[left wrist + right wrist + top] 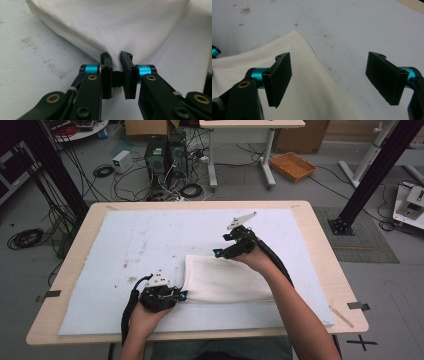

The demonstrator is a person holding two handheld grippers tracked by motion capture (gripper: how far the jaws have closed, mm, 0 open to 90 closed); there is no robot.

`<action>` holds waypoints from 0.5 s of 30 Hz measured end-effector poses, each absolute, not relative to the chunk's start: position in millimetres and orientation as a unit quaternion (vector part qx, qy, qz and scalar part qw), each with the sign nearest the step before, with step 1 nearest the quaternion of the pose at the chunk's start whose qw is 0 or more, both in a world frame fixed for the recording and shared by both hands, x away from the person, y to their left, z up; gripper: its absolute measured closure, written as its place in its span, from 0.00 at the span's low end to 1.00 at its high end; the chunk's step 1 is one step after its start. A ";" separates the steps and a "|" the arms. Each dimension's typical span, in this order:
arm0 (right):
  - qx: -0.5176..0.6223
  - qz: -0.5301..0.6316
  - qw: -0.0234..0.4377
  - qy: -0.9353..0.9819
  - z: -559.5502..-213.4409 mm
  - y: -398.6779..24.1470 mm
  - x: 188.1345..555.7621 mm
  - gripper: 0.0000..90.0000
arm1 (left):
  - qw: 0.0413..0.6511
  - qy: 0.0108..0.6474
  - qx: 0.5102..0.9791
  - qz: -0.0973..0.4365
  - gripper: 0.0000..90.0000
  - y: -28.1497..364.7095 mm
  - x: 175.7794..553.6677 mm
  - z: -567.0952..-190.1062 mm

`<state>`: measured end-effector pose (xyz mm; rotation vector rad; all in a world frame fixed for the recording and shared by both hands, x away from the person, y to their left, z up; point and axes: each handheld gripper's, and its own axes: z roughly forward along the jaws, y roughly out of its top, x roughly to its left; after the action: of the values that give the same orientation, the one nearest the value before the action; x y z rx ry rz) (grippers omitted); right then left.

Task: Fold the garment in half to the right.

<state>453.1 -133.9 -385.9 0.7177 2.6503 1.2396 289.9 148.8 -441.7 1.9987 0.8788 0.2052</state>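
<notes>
A folded white cloth (pixel 227 280) lies on the pale blue mat (pixel 150 240), right of the table's middle. My left gripper (pixel 181 294) is at the cloth's near left corner, shut on a pinch of the white cloth (pixel 110 27), with fabric bunched between the jaws (pixel 116 75). My right gripper (pixel 220 253) hovers over the cloth's far edge with its jaws wide open and nothing between them (pixel 329 80). In the right gripper view the white cloth (pixel 307 90) has its corner just ahead, below the left jaw.
The mat covers most of a wooden table (pixel 320 245) and carries small dark stains (pixel 131 280) left of the cloth. Beyond the table are computer towers (pixel 165 155), cables on the floor and an orange basket (pixel 292 166).
</notes>
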 end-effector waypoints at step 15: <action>0.208 0.380 0.058 0.900 -408.1 -68.4 456.1 0.24 | 0.378 0.349 0.848 0.126 0.69 141.3 284.8 -445.1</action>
<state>456.1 -68.4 -408.1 0.6294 2.7261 1.1516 284.8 141.3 -445.1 2.1679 0.8918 0.3228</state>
